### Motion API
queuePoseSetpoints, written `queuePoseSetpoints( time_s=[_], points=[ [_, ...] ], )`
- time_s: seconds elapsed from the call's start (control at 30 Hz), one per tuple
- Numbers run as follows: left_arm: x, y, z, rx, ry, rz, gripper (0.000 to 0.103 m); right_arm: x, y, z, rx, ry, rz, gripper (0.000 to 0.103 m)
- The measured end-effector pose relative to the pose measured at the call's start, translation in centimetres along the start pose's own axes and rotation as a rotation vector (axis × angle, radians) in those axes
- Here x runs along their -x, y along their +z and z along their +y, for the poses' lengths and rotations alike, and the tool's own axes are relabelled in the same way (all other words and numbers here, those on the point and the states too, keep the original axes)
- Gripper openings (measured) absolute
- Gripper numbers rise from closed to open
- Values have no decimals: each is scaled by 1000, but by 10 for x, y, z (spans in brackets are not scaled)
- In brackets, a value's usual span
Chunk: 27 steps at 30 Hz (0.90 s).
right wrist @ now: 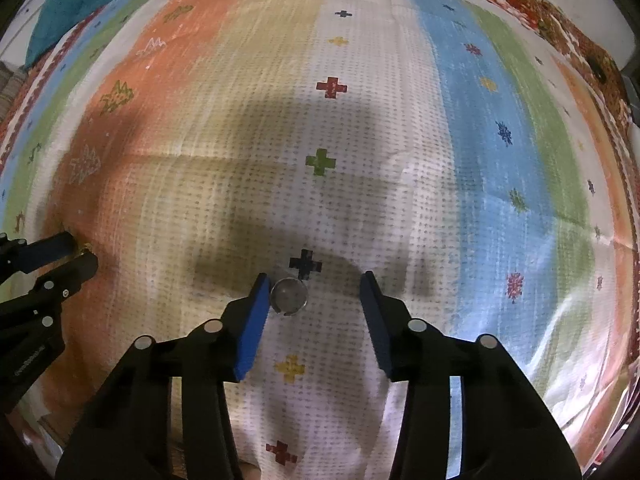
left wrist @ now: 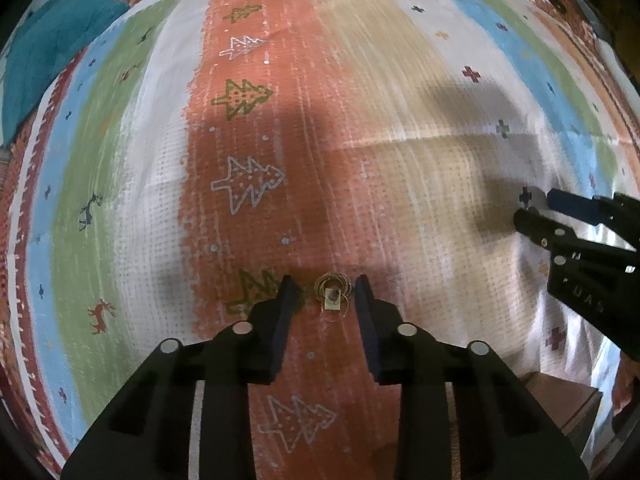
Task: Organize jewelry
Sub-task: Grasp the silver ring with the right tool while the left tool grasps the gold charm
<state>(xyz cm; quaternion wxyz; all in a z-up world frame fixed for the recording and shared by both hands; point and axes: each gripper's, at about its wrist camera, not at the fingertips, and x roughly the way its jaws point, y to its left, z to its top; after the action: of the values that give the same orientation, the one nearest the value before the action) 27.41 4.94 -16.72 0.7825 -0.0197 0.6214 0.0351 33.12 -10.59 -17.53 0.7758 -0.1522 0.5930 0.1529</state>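
A small bundle of thin gold rings with a pale tag (left wrist: 333,294) lies on the orange stripe of the patterned cloth (left wrist: 400,184). My left gripper (left wrist: 325,290) is open, its jaws on either side of the bundle, just above the cloth. A small clear round lid or dish (right wrist: 289,296) lies on the white stripe beside a black cross. My right gripper (right wrist: 314,290) is open around it, the left blue pad (right wrist: 256,320) close against it. The right gripper also shows at the right edge of the left wrist view (left wrist: 536,210), and the left gripper at the left edge of the right wrist view (right wrist: 76,252).
The striped cloth (right wrist: 460,120) with trees, crosses and deer covers the whole surface. A teal fabric heap (left wrist: 52,40) lies at the far left. A brown wooden edge (left wrist: 568,404) shows at the lower right of the left wrist view.
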Motion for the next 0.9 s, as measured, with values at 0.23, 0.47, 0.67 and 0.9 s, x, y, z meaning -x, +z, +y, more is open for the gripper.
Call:
queuePoseSetpoints(
  time_s=[0.23, 0.47, 0.67, 0.9],
  points=[
    [-1, -2, -8, -20, 21, -1, 15, -1, -4, 5, 5, 14, -3, 20],
    [1, -2, -8, -22, 18, -9, 12, 4, -7, 1, -8, 26, -20, 20],
    [10, -4, -5, -12, 9, -22, 12, 19, -13, -3, -16, 24, -34, 20],
    [25, -9, 8, 16, -18, -54, 12, 31, -17, -3, -29, 34, -52, 20]
  ],
)
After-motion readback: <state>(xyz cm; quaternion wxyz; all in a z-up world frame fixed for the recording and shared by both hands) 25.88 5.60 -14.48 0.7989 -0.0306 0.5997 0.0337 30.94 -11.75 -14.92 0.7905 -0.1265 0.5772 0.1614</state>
